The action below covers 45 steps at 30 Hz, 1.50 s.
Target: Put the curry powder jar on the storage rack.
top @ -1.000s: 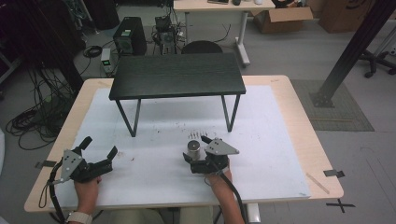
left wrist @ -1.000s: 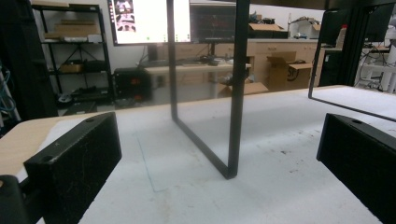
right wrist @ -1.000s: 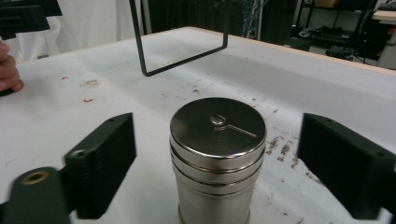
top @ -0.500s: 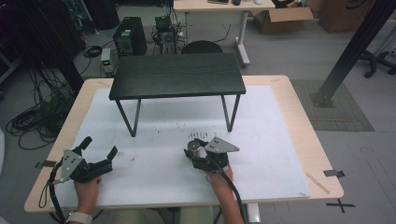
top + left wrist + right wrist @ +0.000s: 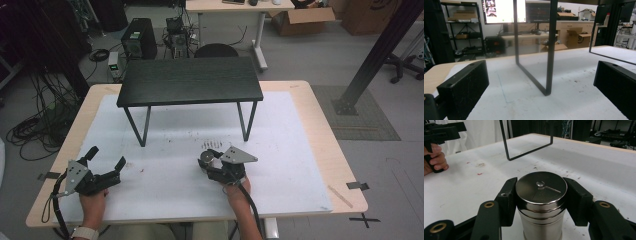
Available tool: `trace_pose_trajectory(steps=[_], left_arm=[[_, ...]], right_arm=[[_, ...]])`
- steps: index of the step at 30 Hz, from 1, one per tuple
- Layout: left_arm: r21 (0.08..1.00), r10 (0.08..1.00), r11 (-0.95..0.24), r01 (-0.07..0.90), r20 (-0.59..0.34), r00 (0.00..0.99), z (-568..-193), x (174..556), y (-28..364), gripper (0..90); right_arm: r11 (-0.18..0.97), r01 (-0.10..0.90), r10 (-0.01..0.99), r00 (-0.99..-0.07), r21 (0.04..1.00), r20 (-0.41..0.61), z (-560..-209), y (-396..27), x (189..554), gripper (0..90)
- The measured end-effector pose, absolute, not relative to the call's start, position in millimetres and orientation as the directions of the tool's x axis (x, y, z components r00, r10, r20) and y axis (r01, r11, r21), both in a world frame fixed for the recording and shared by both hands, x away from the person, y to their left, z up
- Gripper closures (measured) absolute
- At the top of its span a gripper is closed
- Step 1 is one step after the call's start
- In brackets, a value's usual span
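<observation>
A shiny steel canister [image 5: 541,187] with a flat lid stands upright on the white mat. My right gripper [image 5: 542,200] is shut on it, one black pad pressed to each side just under the lid. From the high view, the canister [image 5: 205,158] sits at the front centre with the right gripper [image 5: 211,164] behind it under its grey plate. My left gripper [image 5: 107,156] rests at the front left, open, with nothing between its fingers. In the left gripper view its jaws stand wide apart [image 5: 541,72], and the mat lies bare between them.
A low black table [image 5: 190,80] on thin metal legs stands at the mat's [image 5: 170,125] far middle. One leg frame [image 5: 550,50] rises just ahead of the left gripper. Another leg frame [image 5: 529,151] lies beyond the canister. The wooden tabletop edge [image 5: 325,130] runs along the right.
</observation>
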<state>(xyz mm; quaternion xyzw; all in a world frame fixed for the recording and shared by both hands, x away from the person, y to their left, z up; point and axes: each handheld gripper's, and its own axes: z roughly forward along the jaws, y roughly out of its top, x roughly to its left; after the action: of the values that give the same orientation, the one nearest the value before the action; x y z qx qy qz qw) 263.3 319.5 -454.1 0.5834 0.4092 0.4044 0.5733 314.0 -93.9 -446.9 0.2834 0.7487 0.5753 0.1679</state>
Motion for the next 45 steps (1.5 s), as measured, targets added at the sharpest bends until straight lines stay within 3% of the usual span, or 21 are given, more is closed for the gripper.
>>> trace_pose_trajectory(steps=[17, 45], left_arm=[[1.000, 0.941, -0.007, 0.013, 0.002, 0.338, -454, 263, 320, 0.2], [1.000, 0.941, -0.006, 0.013, 0.001, 0.338, -454, 263, 320, 0.2]], right_arm=[[0.153, 0.207, 0.596, -0.799, 0.966, 0.077, -420, -99, 315, 47.9], [0.156, 0.176, 0.504, -0.860, 0.972, 0.075, -330, -92, 326, 47.9]])
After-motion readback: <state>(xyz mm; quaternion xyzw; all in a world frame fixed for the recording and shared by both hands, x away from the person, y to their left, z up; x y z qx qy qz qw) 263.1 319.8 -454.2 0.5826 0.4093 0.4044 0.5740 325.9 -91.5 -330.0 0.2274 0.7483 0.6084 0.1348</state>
